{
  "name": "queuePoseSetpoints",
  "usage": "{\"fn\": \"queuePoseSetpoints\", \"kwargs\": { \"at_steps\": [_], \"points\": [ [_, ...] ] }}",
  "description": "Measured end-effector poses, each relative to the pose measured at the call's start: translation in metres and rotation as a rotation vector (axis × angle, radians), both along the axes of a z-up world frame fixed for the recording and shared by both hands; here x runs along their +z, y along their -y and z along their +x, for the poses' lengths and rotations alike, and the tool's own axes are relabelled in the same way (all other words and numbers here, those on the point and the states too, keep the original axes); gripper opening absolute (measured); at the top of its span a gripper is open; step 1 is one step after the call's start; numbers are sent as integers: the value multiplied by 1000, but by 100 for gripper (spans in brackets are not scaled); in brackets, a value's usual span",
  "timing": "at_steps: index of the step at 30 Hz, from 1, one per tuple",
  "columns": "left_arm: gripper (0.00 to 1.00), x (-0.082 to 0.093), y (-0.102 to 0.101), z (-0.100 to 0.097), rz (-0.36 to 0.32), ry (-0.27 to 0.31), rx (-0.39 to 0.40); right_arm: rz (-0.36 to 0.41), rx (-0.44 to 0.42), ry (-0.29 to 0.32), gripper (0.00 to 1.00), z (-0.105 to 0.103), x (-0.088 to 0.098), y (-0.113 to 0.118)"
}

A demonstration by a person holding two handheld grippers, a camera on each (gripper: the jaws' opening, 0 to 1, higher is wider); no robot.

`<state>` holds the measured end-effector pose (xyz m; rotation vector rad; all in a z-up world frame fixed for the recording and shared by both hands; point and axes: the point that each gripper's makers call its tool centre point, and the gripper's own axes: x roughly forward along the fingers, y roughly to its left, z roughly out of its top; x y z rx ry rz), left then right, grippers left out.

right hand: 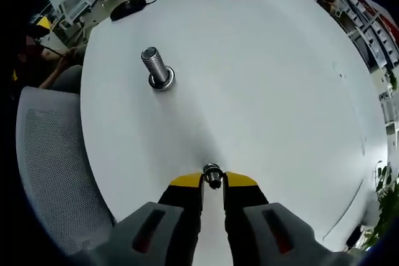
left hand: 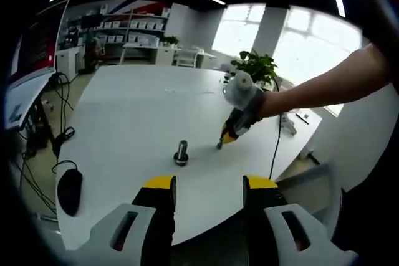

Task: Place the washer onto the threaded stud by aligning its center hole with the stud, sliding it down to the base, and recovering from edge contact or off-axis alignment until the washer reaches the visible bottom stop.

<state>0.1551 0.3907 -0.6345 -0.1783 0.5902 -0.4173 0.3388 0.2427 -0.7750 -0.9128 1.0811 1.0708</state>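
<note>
Two yellow-tipped jaws of the right gripper [right hand: 213, 180] pinch the washer [right hand: 212, 173] at lower centre of the right gripper view, above the white table [right hand: 268, 85]. The stud [right hand: 157, 70] stands upper left, well apart from it. In the left gripper view the left gripper [left hand: 209, 185] is spread wide with nothing between its jaws, the stud [left hand: 181, 152] just above, the right gripper [left hand: 221, 143] right of it. A mouse [left hand: 70, 190] lies at lower left.

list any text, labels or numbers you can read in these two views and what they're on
No text reads anywhere in these views.
The screen at the left edge of the left gripper view: red and white areas, any print too blurred to read.
The shelf boxes in the far room: too small to read.
The stud, the washer in the right gripper and the table: no markings visible.
</note>
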Motion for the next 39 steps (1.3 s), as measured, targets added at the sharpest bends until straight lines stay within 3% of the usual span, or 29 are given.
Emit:
{"fn": "queuePoseSetpoints", "kwargs": {
  "at_steps": [5,10,17,27,39],
  "points": [
    [41,-3,-2,-3,13,-17,7,-15,0,2,15,0,-14,3],
    [41,-2,-4,-4,28,-19,11,15,-19,11,19,3,-17,3],
    [41,-4,-1,-5,30,-24,17,78,-44,36,23,3,-8,2],
    [41,-3,14,-5,27,-13,-14,198,-114,106,25,-9,25,12],
    [41,2,22,0,4,16,-35,377,-283,196,25,-28,74,41]
  ]
}}
